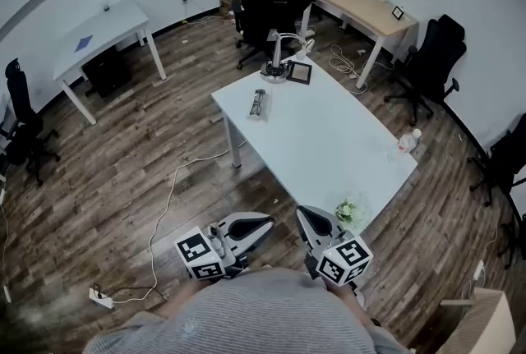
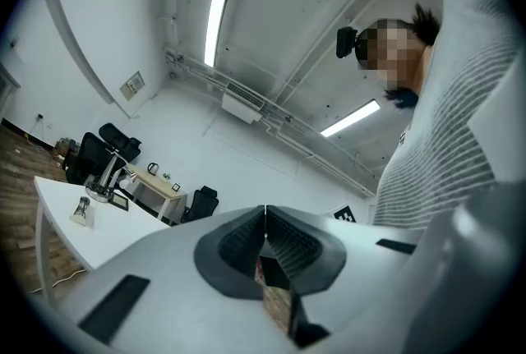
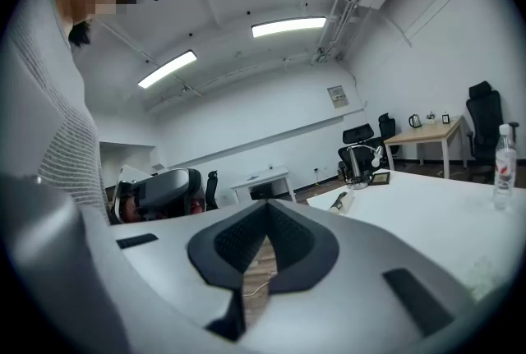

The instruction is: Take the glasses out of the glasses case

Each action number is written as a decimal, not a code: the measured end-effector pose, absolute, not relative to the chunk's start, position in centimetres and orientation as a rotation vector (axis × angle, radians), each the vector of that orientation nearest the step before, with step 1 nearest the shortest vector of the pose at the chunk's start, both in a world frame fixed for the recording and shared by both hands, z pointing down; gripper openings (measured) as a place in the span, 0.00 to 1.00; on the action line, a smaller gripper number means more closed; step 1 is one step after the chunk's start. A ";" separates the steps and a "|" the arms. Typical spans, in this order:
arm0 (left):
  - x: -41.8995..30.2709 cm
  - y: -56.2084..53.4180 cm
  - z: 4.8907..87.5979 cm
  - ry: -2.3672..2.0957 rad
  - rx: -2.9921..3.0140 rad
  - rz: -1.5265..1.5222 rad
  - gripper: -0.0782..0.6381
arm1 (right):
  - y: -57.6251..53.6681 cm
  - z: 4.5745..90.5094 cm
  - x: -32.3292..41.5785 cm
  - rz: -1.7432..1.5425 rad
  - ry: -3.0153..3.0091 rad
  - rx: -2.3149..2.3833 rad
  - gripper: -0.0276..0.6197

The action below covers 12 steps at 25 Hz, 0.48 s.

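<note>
The glasses case (image 1: 257, 103) lies shut on the far left part of the white table (image 1: 329, 139), a long clear case with dark glasses inside. It shows small in the left gripper view as the case (image 2: 80, 210) and in the right gripper view as the case (image 3: 339, 200). Both grippers hang close to my body, off the table's near corner and far from the case. My left gripper (image 1: 265, 222) is shut and holds nothing; its pads meet in its own view (image 2: 265, 211). My right gripper (image 1: 305, 215) is likewise shut and holds nothing (image 3: 267, 204).
On the table stand a desk lamp (image 1: 278, 58), a dark frame (image 1: 299, 72), a water bottle (image 1: 408, 140) and a small plant (image 1: 349, 213) at the near corner. Office chairs (image 1: 429, 65), a wooden desk (image 1: 362, 6) and a white desk (image 1: 99, 30) ring the room. A power strip (image 1: 100, 297) lies on the floor.
</note>
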<state>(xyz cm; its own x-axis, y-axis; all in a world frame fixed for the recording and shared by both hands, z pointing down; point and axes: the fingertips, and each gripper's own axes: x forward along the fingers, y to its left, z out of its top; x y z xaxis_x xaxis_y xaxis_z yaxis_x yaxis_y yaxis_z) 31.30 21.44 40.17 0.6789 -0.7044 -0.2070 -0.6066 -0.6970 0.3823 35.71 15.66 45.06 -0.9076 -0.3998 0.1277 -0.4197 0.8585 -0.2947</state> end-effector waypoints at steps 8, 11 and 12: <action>30.4 21.3 40.4 -1.057 2.590 -0.512 0.13 | 15.4 43.9 35.1 0.541 -3.037 0.667 0.07; 29.9 21.2 40.5 -1.078 2.568 -0.525 0.13 | 15.0 44.2 34.8 0.575 -3.026 0.683 0.07; 29.6 21.2 40.7 -1.085 2.558 -0.531 0.13 | 14.8 44.3 34.7 0.580 -3.023 0.692 0.07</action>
<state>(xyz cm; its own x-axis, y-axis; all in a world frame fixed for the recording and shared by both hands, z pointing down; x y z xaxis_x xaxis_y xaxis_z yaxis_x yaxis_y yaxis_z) 29.61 21.18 40.66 0.6441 -0.7345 -0.2136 -0.6191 -0.6646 0.4184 34.71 14.75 44.33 -0.9038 -0.4225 0.0683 -0.4177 0.8361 -0.3555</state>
